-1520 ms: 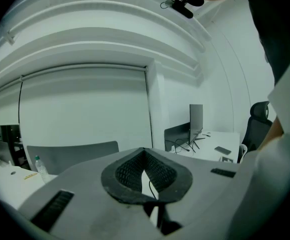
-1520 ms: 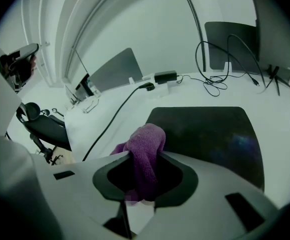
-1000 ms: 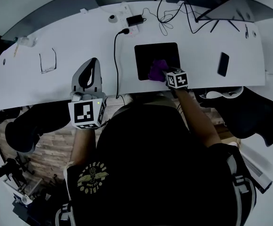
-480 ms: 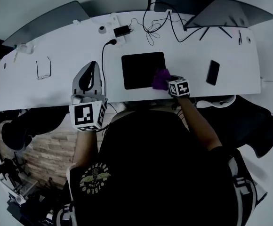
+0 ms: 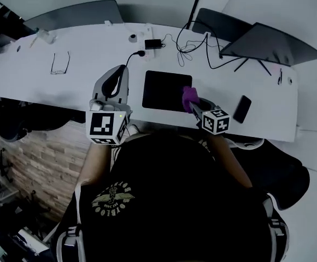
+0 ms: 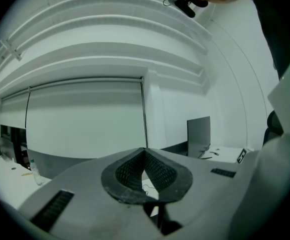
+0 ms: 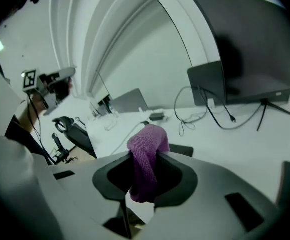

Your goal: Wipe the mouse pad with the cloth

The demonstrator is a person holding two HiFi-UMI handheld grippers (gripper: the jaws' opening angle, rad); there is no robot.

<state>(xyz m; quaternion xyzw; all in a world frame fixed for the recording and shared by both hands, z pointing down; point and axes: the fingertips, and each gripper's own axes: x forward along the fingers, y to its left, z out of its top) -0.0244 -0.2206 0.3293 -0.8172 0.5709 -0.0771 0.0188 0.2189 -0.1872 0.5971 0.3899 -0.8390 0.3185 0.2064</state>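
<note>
Mouse pad (image 5: pixel 164 90): one, black, flat on the white table (image 5: pixel 82 64), near the front edge and just ahead of the person. Surface looks uniformly dark, with no smear or dust visible, so cleanliness gives no progress cue.

Cloth (image 5: pixel 188 96): one, purple, bunched at the pad's right edge. The right gripper (image 5: pixel 191 101) has it pinched, and its own view shows the fabric (image 7: pixel 146 151) clamped between the jaws and sticking up past the tips. Can't tell whether the cloth is pressing on the pad or is just above it.

Left gripper (image 5: pixel 119 72): hovers left of the pad, clear of it. Its jaws are pressed together with nothing between them.

My read: mid-wipe or at the end of a stroke. The cloth is in hand and at the pad. The left and middle of the pad are uncovered and probably still need passes, and the cloth hasn't been set down.

Other counts:
- grippers: 2
- phone (image 5: pixel 241 109): 1, right of the pad
- glasses (image 5: pixel 60 63): 1 pair, far left
- power brick (image 5: pixel 152 43): 1, with loose cables
- dark screen (image 5: pixel 273 43): 1, back right
</note>
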